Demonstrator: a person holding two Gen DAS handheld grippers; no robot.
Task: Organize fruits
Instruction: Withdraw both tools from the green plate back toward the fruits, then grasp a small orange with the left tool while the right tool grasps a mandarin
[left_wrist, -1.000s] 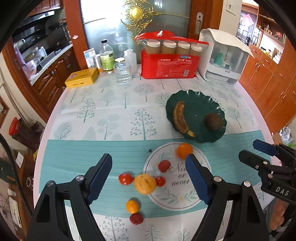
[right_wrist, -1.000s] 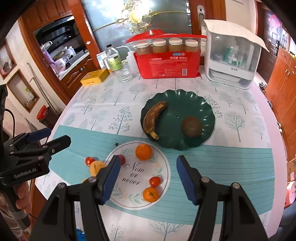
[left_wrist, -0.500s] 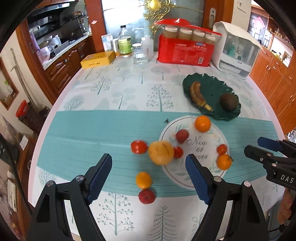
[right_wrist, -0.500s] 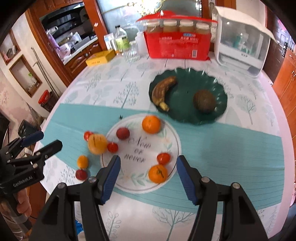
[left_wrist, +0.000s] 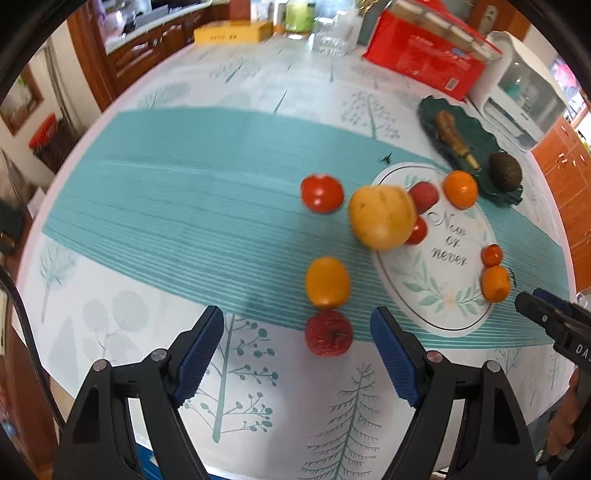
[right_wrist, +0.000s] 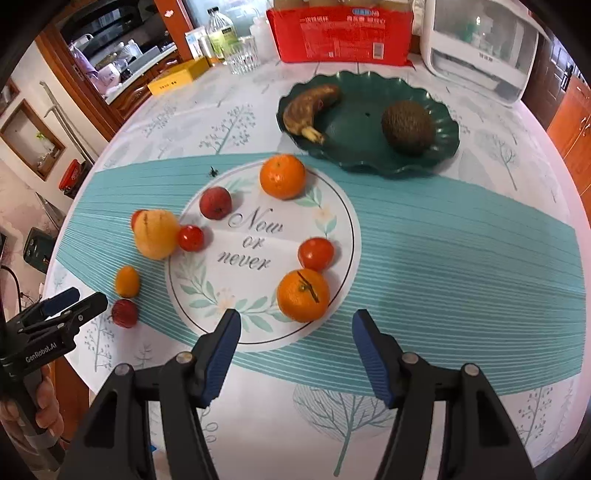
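A dark green scalloped plate (right_wrist: 445, 146) is seen toward the far side of the table (right_wrist: 480, 387); a browned banana (right_wrist: 308, 107) and a dark rough avocado (right_wrist: 406, 127) are held in it, well apart. The banana's long axis is laid diagonally, its stem end pointed toward the near rim. Behind the plate, a red carton (right_wrist: 343, 33), a white appliance (right_wrist: 484, 48) and a glass (right_wrist: 242, 55) are ranged along the far edge. The loose fruit is scattered nearer, on and around the printed circle: a large yellow fruit (right_wrist: 155, 238) touched by a small tomato (right_wrist: 190, 238), two oranges (right_wrist: 282, 176), a tomato (right_wrist: 316, 254) just beside the near orange (right_wrist: 303, 300), a kumquat (left_wrist: 327, 282) and a red lychee (left_wrist: 328, 333). The left gripper (left_wrist: 297, 352) is held spread over the lychee, nothing pinched. The right gripper (right_wrist: 295, 349) is likewise spread and empty, just short of the near orange
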